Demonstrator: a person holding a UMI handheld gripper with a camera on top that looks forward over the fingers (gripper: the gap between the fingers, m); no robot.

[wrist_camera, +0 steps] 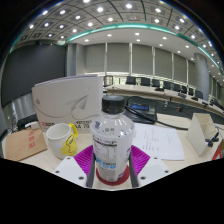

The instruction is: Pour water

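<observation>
A clear plastic water bottle (111,140) with a black cap stands upright between the fingers of the tongs (111,163), its lower body set between the two magenta pads (84,157). The pads sit close against the bottle's sides, but whether both press on it or a small gap remains at either side cannot be told from this view. The bottle carries a pale label around its middle, and its base is hidden low between the fingers.

Just to the bottle's left, on the table (170,125), stands a white cup (59,138) with a yellow item (70,141) resting against its right side. Left of the cup lies a cardboard box (20,142). Behind the cup and bottle a large white box (66,100) stands tilted. To the bottle's right, sheets of white paper (158,140) lie flat on the table, and further right is a small white holder (203,127).

Beyond the table, a meeting room opens out: a long curved desk (165,100) with dark office chairs (148,83) along it, pale curtained windows (125,58) on the far wall, and a ceiling dotted with round lights (99,9).
</observation>
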